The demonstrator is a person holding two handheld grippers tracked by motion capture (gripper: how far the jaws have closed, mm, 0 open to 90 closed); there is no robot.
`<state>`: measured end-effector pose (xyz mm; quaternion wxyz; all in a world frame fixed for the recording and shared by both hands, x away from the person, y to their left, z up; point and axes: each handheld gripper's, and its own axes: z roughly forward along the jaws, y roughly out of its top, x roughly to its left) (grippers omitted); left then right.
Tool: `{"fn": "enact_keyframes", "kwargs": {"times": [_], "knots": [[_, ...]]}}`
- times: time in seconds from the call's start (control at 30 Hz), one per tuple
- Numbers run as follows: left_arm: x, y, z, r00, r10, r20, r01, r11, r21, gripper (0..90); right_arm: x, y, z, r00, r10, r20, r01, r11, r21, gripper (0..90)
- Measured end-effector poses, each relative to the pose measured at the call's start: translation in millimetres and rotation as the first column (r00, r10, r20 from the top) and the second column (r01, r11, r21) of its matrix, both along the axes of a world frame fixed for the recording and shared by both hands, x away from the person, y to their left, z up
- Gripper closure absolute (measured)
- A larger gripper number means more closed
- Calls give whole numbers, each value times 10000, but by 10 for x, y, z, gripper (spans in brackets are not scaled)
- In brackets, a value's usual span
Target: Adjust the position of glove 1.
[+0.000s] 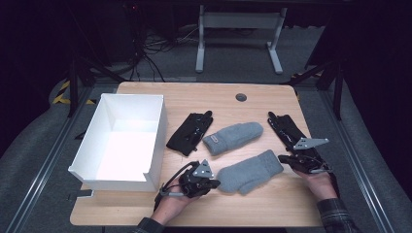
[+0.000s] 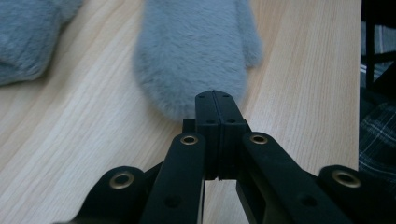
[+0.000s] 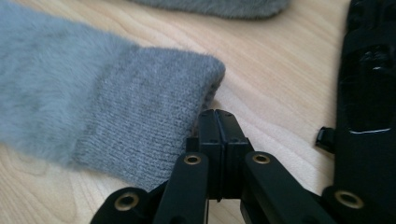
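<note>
Both gloves and both mittens lie on the bench (image 1: pixel 272 99), box (image 1: pixel 124 141) empty; left hand-held gripper (image 1: pixel 215 183) and right hand-held gripper (image 1: pixel 283 158) pinch the near mitten's (image 1: pixel 250 171) ends.

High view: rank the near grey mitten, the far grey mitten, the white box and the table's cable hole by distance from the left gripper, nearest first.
From the left gripper:
1. Near grey mitten, at its tips, to the right.
2. White box, to the left.
3. Far grey mitten, farther back, middle of the table.
4. Cable hole, near the far edge.
</note>
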<state>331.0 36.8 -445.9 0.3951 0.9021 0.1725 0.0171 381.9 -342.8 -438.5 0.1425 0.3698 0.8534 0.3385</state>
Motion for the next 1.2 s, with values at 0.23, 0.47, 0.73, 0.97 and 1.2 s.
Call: {"fn": "enact_keyframes", "kwargs": {"times": [0.23,0.47,0.73,0.97,1.2], "knots": [[36,16,-65,9996,164,-218,-157,9994,302,900,-90,19,-30,9989,323,-347,-328,9993,-152,900],[117,96,-89,9980,567,-271,-556,9976,420,900,-283,80,-36,9943,916,-543,-917,9958,13,900],[160,184,-86,9956,820,-453,-796,9955,517,900,-506,283,-51,9745,2133,-699,-2141,9768,-42,900],[175,229,-83,9930,1062,-524,-1037,9934,496,900,-608,375,-6,9636,2641,-411,-2649,9642,-151,900],[160,184,-81,9937,840,-742,-807,9957,458,900,-315,408,196,9738,2210,535,-2235,9737,448,900]]}}
